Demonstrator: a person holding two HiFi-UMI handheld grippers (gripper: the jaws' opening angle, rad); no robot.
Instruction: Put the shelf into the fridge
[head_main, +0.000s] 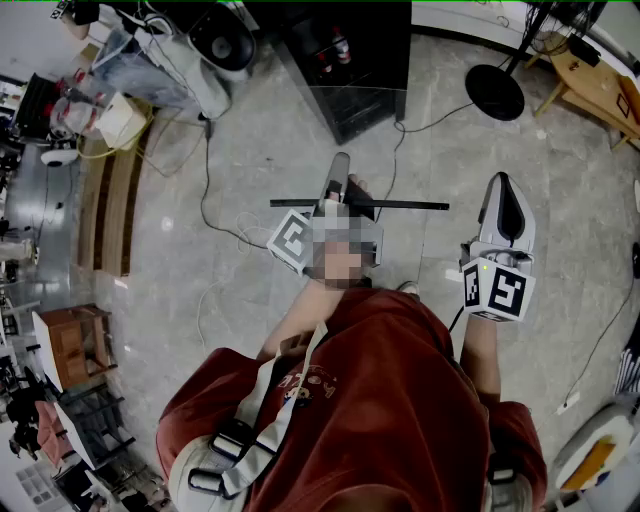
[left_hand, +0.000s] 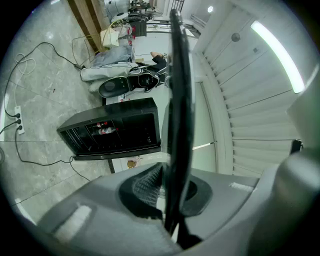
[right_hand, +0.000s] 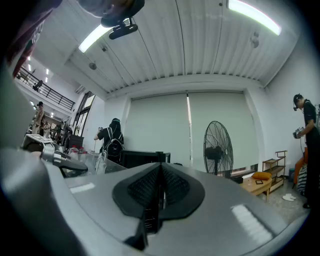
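Observation:
A thin dark shelf (head_main: 400, 205) hangs level over the floor, seen edge-on, and my left gripper (head_main: 338, 175) is shut on it near its left part. In the left gripper view the shelf (left_hand: 177, 100) rises as a dark blade from between the closed jaws of the left gripper (left_hand: 167, 195). The small black fridge (head_main: 350, 70) stands ahead with its front open; bottles show inside the fridge (left_hand: 115, 130). My right gripper (head_main: 500, 185) is held to the right of the shelf, apart from it. In its own view the right gripper (right_hand: 160, 192) is shut with nothing in it.
A standing fan (right_hand: 218, 150) has its round base (head_main: 494, 92) right of the fridge. Cables (head_main: 215, 215) and a power strip (left_hand: 19, 120) lie on the floor at left. A wooden table (head_main: 600, 80) is at far right, wooden planks (head_main: 108, 205) at left. People stand in the background.

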